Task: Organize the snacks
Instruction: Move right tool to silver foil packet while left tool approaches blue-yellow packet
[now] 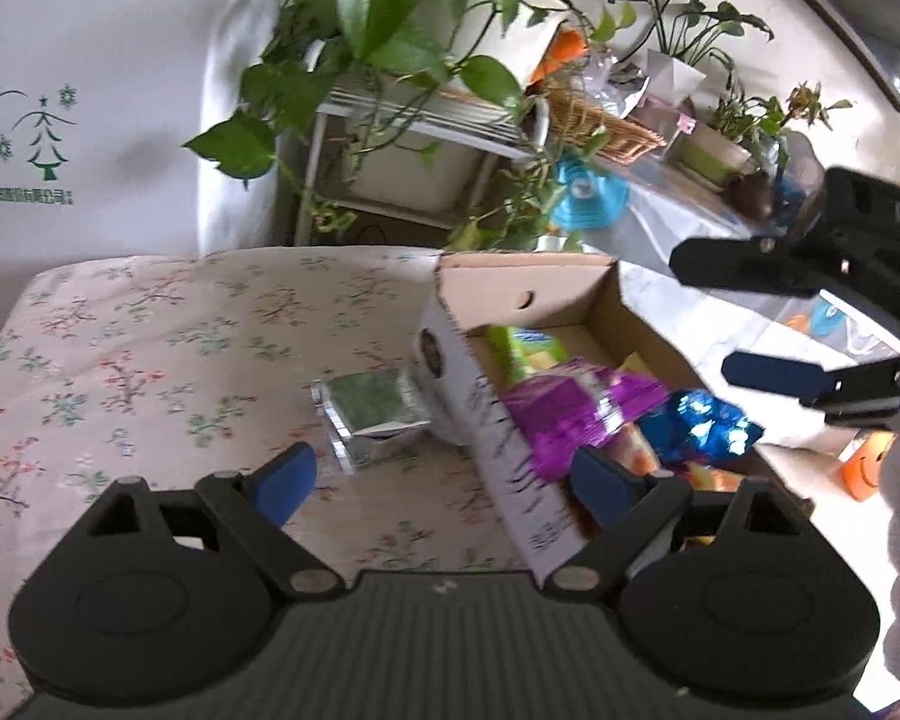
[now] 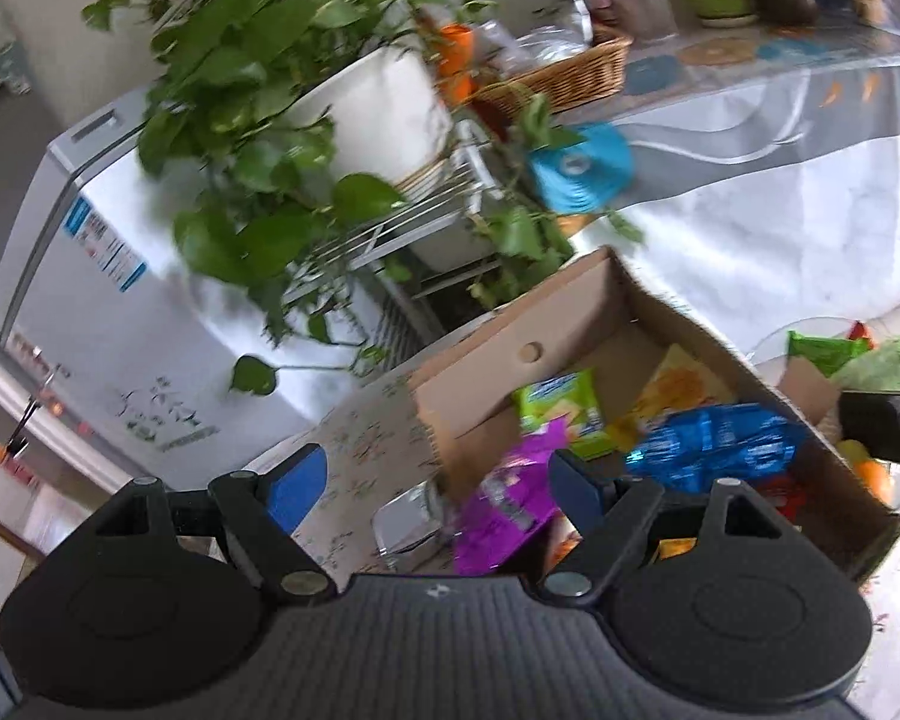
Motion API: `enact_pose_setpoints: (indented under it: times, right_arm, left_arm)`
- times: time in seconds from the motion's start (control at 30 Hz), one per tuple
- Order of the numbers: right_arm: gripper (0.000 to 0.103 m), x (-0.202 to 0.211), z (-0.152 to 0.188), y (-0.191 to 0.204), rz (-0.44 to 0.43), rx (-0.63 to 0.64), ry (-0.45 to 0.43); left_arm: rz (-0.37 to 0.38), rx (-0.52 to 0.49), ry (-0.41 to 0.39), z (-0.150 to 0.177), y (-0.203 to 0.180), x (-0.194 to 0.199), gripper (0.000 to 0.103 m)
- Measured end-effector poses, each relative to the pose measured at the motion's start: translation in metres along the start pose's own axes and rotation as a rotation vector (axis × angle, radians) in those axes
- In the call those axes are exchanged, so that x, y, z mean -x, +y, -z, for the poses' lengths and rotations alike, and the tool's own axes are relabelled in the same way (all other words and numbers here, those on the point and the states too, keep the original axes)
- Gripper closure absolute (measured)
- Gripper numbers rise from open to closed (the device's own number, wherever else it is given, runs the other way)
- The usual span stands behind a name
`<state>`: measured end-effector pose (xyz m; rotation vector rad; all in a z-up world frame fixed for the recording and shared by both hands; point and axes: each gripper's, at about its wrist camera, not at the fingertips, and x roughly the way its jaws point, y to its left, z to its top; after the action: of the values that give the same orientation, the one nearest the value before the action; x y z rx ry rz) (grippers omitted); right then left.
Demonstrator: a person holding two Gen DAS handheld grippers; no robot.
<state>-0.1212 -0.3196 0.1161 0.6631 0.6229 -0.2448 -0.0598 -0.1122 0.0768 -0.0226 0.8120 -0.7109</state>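
An open cardboard box (image 1: 486, 420) (image 2: 576, 306) stands on a floral cloth (image 1: 138, 348). It holds a purple packet (image 1: 570, 414) (image 2: 504, 510), a blue foil packet (image 1: 702, 426) (image 2: 720, 444), a green packet (image 2: 561, 411) and yellow packets (image 2: 678, 390). A silver-green packet (image 1: 372, 420) (image 2: 408, 525) lies on the cloth just left of the box. My left gripper (image 1: 444, 474) is open and empty, above the box's near wall. My right gripper (image 2: 438, 480) is open and empty, above the box; it also shows at the right of the left wrist view (image 1: 750, 324).
A potted vine (image 1: 390, 36) on a white wire rack (image 1: 414, 138) stands behind the box. A wicker basket (image 1: 606, 120), small plant pots (image 1: 714, 150) and a blue object (image 1: 588, 192) are on a table beyond. A white fridge (image 2: 120, 276) stands left. A glass bowl of snacks (image 2: 840, 354) sits right.
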Motion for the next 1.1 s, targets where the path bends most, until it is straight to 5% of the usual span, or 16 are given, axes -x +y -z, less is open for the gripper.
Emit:
enact_pose_setpoints:
  times: [0.53, 1.1]
  right_arm:
    - [0.017, -0.043, 0.036, 0.051, -0.075, 0.188, 0.072]
    - [0.017, -0.108, 0.083, 0.084, 0.098, 0.398, 0.049]
  left_arm:
    - [-0.15, -0.059, 0.092, 0.045, 0.068, 0.023, 0.011]
    - [-0.174, -0.09, 0.147, 0.076, 0.082, 0.022, 0.011]
